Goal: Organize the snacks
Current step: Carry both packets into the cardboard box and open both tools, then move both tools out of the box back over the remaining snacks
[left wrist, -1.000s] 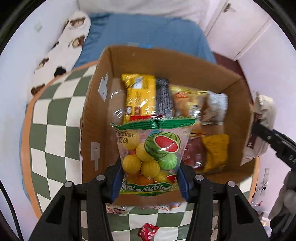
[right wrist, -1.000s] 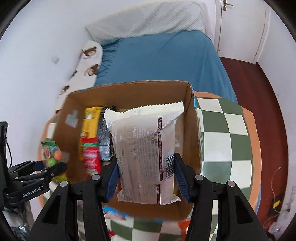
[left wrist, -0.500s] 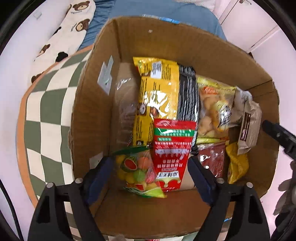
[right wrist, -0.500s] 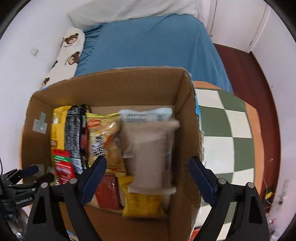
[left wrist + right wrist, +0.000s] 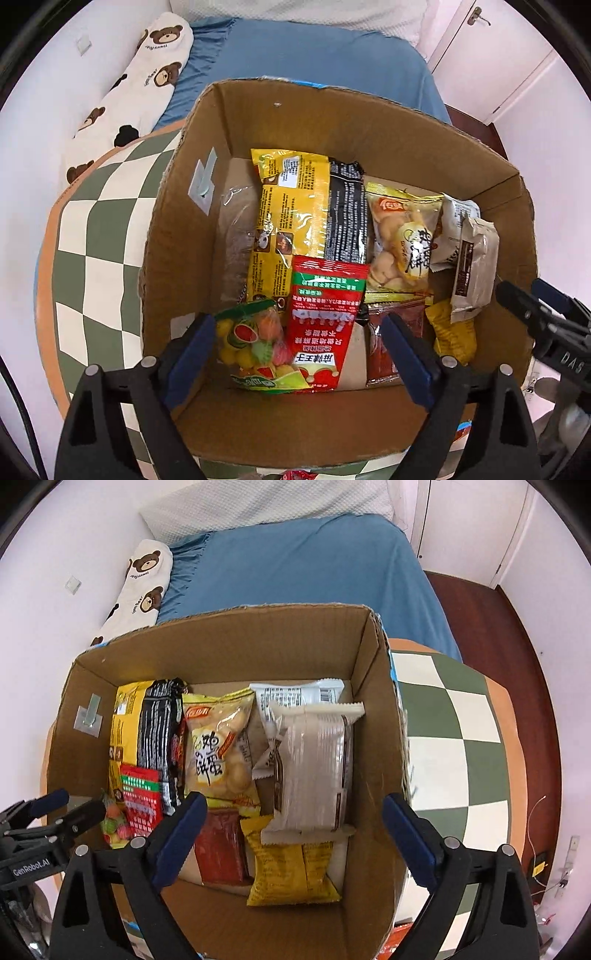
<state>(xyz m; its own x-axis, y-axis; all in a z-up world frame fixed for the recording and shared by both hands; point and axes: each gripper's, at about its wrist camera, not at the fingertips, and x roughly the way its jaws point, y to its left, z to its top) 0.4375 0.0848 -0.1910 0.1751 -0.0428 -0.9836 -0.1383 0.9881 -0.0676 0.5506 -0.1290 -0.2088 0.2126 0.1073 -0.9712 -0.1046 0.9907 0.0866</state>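
Note:
An open cardboard box (image 5: 280,122) (image 5: 236,638) on a checkered table holds several snack packs. The fruit candy bag (image 5: 255,345) lies at the box's near left, beside a red pack (image 5: 325,321). The beige wrapped pack (image 5: 314,771) lies at the box's right side, over a yellow pack (image 5: 291,871). My left gripper (image 5: 297,360) is open and empty above the candy bag. My right gripper (image 5: 291,843) is open and empty just above the beige pack. Each gripper shows at the edge of the other's view.
The green-and-white checkered table (image 5: 92,236) (image 5: 458,738) has an orange rim. A blue bed (image 5: 295,565) with a bear-print pillow (image 5: 129,92) lies behind the box. A small red packet (image 5: 295,474) lies on the table below the box's near wall.
Both grippers opened and let go: the fruit candy bag dropped into the box's left side and the beige pack into its right side. Both grippers now hover empty above the box.

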